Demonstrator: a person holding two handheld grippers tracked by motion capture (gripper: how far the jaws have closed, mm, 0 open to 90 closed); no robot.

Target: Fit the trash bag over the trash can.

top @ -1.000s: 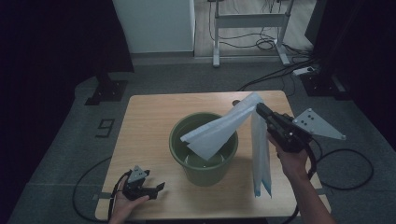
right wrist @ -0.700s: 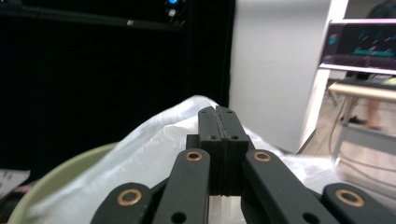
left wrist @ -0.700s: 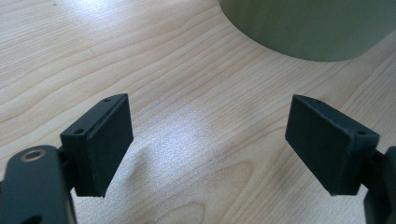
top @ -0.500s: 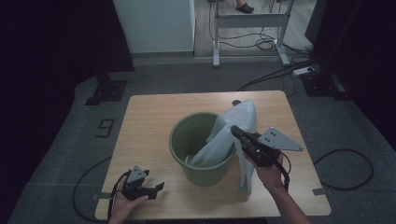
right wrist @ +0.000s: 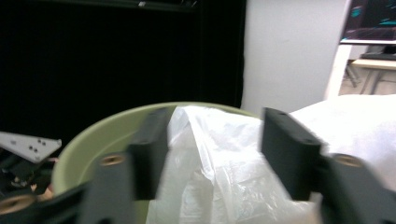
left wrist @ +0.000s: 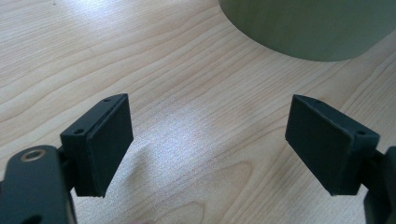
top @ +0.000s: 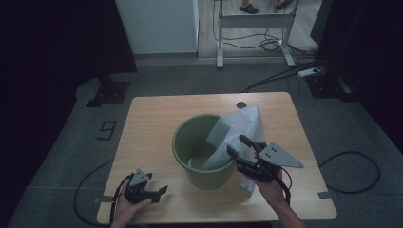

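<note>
A green bucket (top: 202,154) stands mid-table. A white plastic bag (top: 240,128) hangs over its right rim, part inside and part down the outer wall. My right gripper (top: 240,146) hovers at that rim; its jaws have just been opening and now stand apart. In the right gripper view the bag (right wrist: 219,186) lies between and beyond the jaws of the right gripper (right wrist: 215,149), with no pad pressing on it, and the bucket rim (right wrist: 93,130) curves to the left. My left gripper (top: 159,192) rests open near the table's front left corner, the bucket wall (left wrist: 303,28) ahead of it.
The wooden table (top: 152,123) has bare room left of and behind the bucket. A small dark round spot (top: 241,105) sits near the far edge. Cables trail over the grey floor (top: 351,156) to the right, and a metal desk frame (top: 256,21) stands behind.
The right gripper came down toward the bucket and opened, letting go of the bag. The bag went from held high to draped over the rim. The left gripper stayed put.
</note>
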